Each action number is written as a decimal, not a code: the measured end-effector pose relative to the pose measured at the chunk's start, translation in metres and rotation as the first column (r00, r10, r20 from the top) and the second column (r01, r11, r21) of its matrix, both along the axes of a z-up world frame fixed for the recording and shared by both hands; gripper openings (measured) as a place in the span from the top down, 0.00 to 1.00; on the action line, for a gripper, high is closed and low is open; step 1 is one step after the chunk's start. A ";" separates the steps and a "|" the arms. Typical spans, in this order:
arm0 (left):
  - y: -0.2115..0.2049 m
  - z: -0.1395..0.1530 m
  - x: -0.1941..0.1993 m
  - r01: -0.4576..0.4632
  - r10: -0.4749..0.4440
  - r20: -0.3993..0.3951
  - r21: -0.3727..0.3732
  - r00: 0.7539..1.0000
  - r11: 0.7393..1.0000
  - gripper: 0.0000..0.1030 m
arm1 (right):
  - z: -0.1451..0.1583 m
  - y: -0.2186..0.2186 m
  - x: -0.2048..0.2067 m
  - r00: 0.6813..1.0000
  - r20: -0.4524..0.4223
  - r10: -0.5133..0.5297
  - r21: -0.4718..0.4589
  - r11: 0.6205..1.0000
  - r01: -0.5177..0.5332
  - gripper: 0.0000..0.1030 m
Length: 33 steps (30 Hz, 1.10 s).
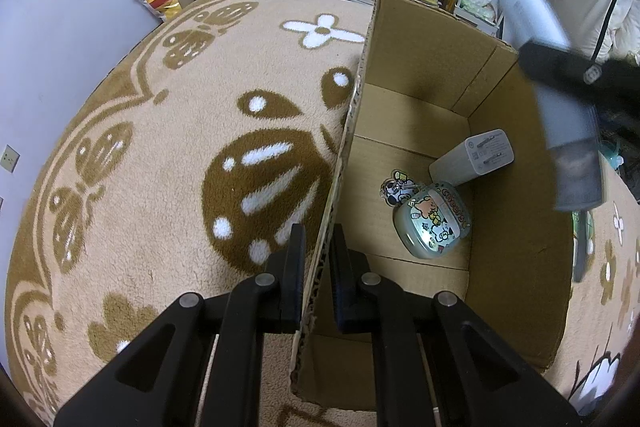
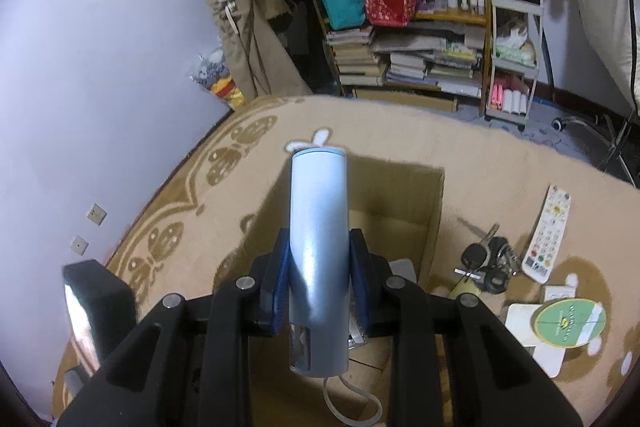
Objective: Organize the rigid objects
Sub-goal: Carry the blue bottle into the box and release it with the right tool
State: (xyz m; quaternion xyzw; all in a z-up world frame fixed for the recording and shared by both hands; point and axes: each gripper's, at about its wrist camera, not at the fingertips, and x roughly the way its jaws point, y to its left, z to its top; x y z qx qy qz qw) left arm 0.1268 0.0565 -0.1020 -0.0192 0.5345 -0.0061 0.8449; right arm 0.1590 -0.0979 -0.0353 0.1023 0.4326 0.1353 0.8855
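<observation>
Bottle (image 2: 318, 251) | clamped between right claw (image 2: 320, 279) pads | above box (image 2: 434, 223)

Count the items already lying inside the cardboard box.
3. A white charger block leans in the far right corner of the cardboard box, a cartoon-printed round case lies just in front of it, and a cartoon charm lies beside the case. Near corners are hidden.
</observation>
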 end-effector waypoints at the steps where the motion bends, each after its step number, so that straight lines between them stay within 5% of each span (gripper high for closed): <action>1: 0.000 0.000 0.000 0.001 -0.001 0.000 -0.001 1.000 1.000 0.90 | -0.005 0.001 0.002 1.000 -0.012 0.000 -0.003 1.000 0.000 0.71; 11: 0.001 -0.001 0.000 -0.001 0.001 -0.001 -0.006 1.000 1.000 0.90 | -0.042 0.009 0.010 0.997 -0.081 -0.001 -0.042 0.999 -0.003 0.72; 14: 0.001 -0.001 0.000 0.000 0.000 -0.004 -0.011 1.000 1.000 0.90 | -0.046 0.010 0.010 0.996 -0.085 0.001 -0.040 0.999 -0.004 0.87; 25: 0.002 0.000 0.001 -0.005 0.005 -0.001 -0.008 1.000 1.000 0.89 | -0.022 0.007 0.002 1.000 -0.030 0.008 -0.060 0.998 -0.009 0.87; 31: 0.003 0.000 0.001 -0.003 0.003 0.000 -0.007 1.000 1.000 0.89 | -0.014 -0.009 -0.003 1.000 -0.012 -0.023 -0.052 0.998 0.023 0.83; 33: 0.003 0.000 0.001 -0.003 0.003 0.001 -0.005 1.000 1.000 0.89 | -0.011 -0.016 -0.005 0.999 -0.004 -0.034 -0.053 0.998 0.034 0.69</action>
